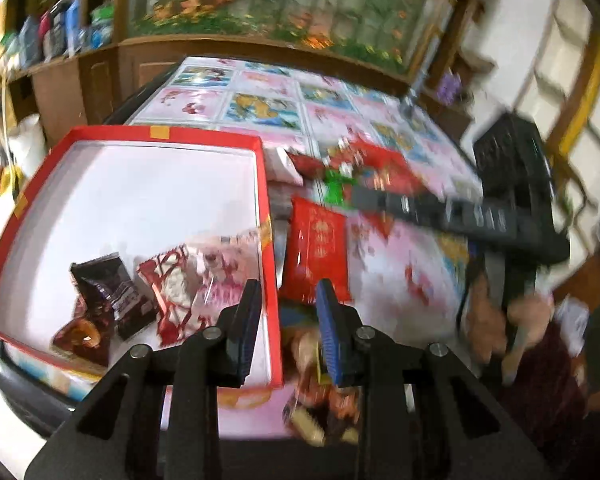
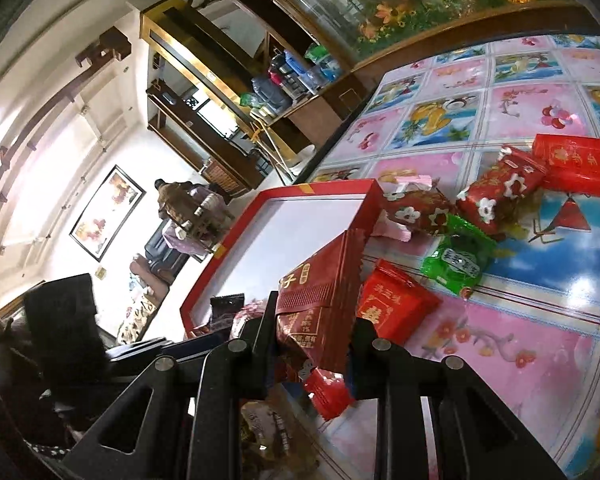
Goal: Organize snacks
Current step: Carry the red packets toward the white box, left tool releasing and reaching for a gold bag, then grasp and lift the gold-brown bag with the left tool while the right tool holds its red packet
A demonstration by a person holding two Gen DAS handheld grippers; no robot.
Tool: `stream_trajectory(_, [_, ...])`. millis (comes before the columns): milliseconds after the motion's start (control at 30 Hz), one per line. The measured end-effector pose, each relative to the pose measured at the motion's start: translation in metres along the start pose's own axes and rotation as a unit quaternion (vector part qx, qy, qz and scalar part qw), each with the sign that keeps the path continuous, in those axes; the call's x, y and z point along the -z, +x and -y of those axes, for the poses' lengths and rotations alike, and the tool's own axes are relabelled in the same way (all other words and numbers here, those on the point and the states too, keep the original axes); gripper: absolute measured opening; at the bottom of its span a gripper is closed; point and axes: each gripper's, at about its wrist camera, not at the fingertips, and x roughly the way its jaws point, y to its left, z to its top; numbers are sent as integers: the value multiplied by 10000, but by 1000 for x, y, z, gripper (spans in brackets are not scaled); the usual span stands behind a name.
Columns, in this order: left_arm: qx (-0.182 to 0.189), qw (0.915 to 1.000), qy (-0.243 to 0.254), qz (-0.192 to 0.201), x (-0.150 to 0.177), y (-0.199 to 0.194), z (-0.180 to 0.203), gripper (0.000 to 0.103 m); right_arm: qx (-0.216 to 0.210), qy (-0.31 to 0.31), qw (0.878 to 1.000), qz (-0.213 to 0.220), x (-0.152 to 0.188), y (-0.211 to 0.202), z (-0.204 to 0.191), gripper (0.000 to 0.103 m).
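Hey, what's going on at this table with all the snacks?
A person is sorting snack packets into a red box using a hand-held tool in each hand. The right tool is shut on a dark red packet. The left tool is shut with nothing visibly held. More packets lie on the tablecloth.

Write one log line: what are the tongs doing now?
right tongs: shut on dark red packet | left tongs: shut, empty | red box: some snacks
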Motion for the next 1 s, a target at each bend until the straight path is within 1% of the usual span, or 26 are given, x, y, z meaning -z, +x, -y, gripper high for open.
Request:
stream_trajectory(100, [-8,9994,314,-158,17,-10,7,26,99,144,9998,129,-3,-8,8,25])
stream_trajectory(167, [-204,9982,496,-250,31,-12,14,26,170,174,9996,167,-3,-12,12,25])
stream_trajectory(200, [-212,9977,561,-327,37,-10,18,26,195,159,9995,181,-3,-13,12,25])
stream_trajectory(233, [-142,9969,636,-441,43,-6,23,26,226,125,9995,206,-3,-14,10,25])
stream_trajectory(333, [-172,9954,836,-442,53,0,37,27,209,114,9993,275,-4,-18,10,26])
stream_trajectory(367, [-139,9956,806,-448,52,1,38,26,209,130,9992,311,-5,-20,12,26])
stream_trajectory(433, [73,9964,708,-471,50,2,42,27,188,201,9989,373,-7,-23,16,26])
stream_trajectory(467, [162,9958,756,-496,50,4,46,27,181,266,9986,415,-8,-27,20,26])
stream_trajectory(533, [217,9952,809,-500,48,10,53,27,218,360,9979,492,-10,-32,24,26])
stream_trajectory(600, [311,9954,761,-484,43,15,56,32,232,474,9968,597,-11,-41,30,27])
stream_trajectory(633, [290,9961,670,-491,39,19,56,39,275,503,9962,656,-12,-46,33,27])
stream_trajectory(667, [256,9967,583,-504,37,21,56,44,347,506,9956,711,-12,-51,35,27])
stream_trajectory(733, [285,9973,408,-545,36,21,55,59,453,509,9947,773,-12,-59,39,27])
stream_trajectory(767, [298,9974,341,-561,35,22,54,69,486,535,9942,798,-12,-62,42,28])
stream_trajectory(800, [278,9975,241,-608,34,24,53,74,516,608,9933,841,-11,-67,47,28])
stream_trajectory(833, [287,9973,173,-646,35,26,53,78,514,657,9928,861,-11,-70,50,28])
stream_trajectory(933, [519,9942,-98,-933,37,38,53,78,506,814,9911,923,-13,-74,56,28])
stream_trajectory(1000, [525,9927,-169,-1071,38,47,55,78,501,776,9917,896,-13,-73,56,28])
